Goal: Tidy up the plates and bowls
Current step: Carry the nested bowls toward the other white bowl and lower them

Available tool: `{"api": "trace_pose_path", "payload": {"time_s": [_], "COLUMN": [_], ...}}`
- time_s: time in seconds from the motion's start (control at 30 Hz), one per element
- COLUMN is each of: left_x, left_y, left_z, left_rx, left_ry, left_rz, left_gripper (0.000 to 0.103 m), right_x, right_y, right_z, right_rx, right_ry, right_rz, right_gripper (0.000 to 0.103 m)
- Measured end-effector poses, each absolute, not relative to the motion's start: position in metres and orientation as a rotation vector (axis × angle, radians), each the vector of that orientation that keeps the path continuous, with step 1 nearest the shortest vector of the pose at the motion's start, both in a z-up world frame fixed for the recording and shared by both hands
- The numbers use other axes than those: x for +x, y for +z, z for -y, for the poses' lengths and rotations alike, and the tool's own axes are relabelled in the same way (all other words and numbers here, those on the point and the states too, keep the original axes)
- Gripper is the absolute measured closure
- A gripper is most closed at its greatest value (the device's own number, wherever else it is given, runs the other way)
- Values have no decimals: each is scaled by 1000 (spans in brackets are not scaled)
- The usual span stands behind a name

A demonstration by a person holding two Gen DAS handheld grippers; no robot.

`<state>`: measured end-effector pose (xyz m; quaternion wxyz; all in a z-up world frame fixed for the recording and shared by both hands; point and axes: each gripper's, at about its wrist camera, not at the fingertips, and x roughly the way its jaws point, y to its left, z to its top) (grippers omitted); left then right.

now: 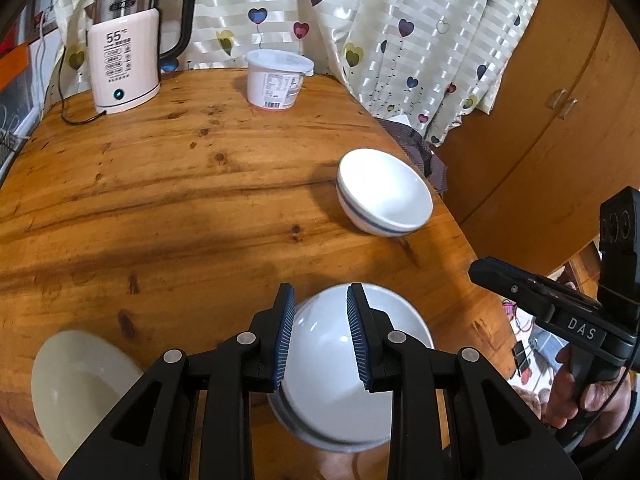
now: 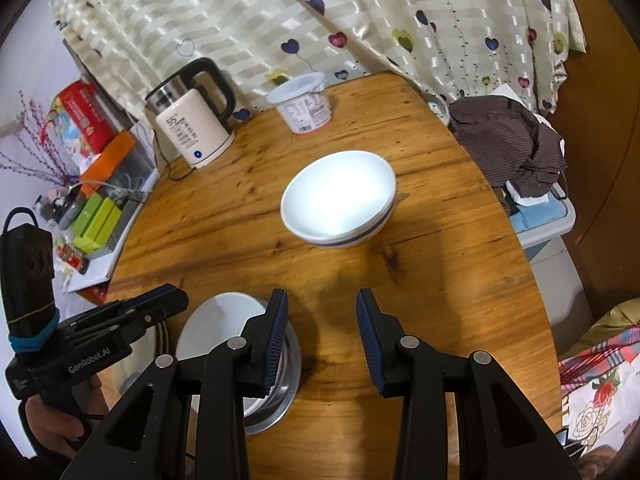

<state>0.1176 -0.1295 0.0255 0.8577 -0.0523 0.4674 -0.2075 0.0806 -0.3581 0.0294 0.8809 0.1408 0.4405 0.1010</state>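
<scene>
2 grippers are hovering low over the near edge of the table. The left gripper is standing partly spread above a white bowl, its pads not pressing on anything. The right gripper is likewise partly spread, with only bare wood showing between its fingers.

The near bowl is sitting in what looks like a metal dish, and a cream plate is lying just beside it to the left. Farther out, near the right edge, what appear to be 2 blue-banded bowls are resting nested. A kettle and a lidded tub are standing at the back.

Assessment: the bowls are appearing glazed, so stiff, smooth, fairly heavy and liable to chip. The rim is offering the only purchase, 1 pad inside and 1 outside. The nested pair risks separating if only the upper rim is pinched.
</scene>
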Motion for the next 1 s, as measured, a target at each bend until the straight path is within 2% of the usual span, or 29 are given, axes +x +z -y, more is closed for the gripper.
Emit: {"api": "trace_pose_path", "payload": {"time_s": [1.0], "left_x": [207], "left_y": [8], "left_z": [191], "left_rx": [-83], "left_ry": [-506], "left_rz": [-1069], "left_gripper": [75], "right_x": [154], "right_y": [5], "right_z": [393], "right_rx": [387], "right_ry": [210], "right_rz": [-958], "right_gripper": [68]}}
